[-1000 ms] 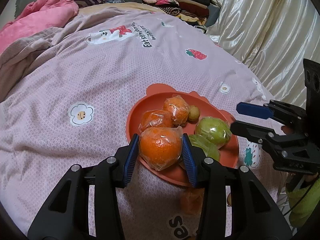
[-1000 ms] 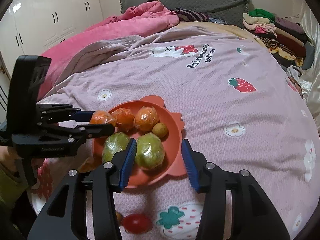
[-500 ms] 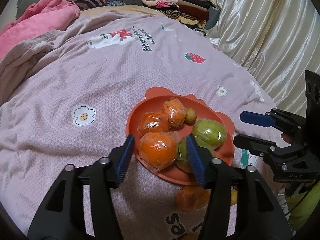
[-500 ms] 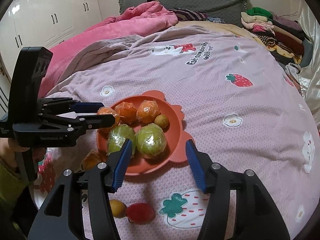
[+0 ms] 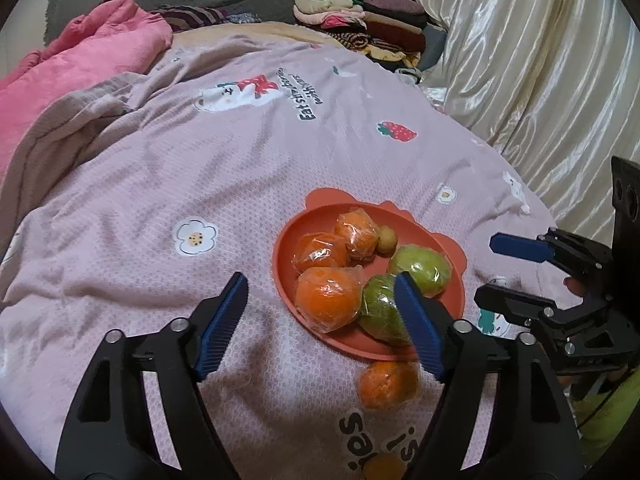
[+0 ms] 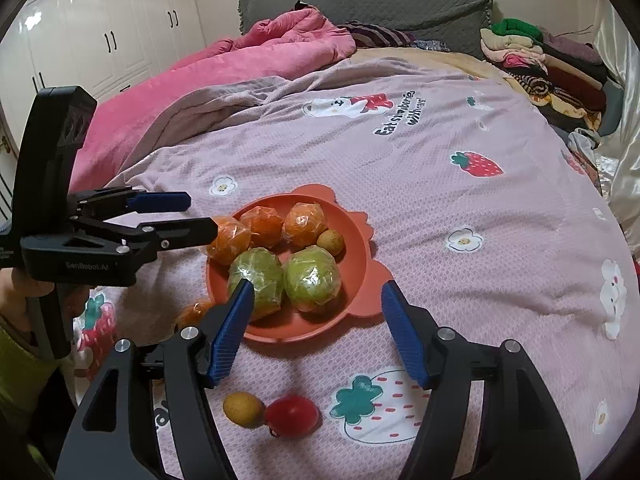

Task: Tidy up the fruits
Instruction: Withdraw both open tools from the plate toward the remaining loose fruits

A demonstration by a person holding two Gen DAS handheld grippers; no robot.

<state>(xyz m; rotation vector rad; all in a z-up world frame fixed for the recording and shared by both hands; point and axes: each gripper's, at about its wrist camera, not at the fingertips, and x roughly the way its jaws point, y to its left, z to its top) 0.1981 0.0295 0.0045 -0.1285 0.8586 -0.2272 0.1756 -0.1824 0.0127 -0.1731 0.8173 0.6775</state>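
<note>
An orange plate on the pink bedspread holds three plastic-wrapped oranges, two wrapped green fruits and a small brown fruit. My left gripper hovers just short of the nearest wrapped orange; its jaws are opening, with the pads clear of the fruit. My right gripper faces the plate from the other side, jaws also opening, with the green fruits lying ahead untouched. A loose orange, a small yellow fruit and a red fruit lie on the bedspread near the plate.
A pink quilt is bunched at the bed's far left, and folded clothes are stacked at the far right. A shiny cream curtain hangs along the right of the bed. White wardrobes stand on the left.
The left gripper let go of the wrapped orange, which now rests on the plate. Both grippers' jaws widened and drew back a little from the plate.
</note>
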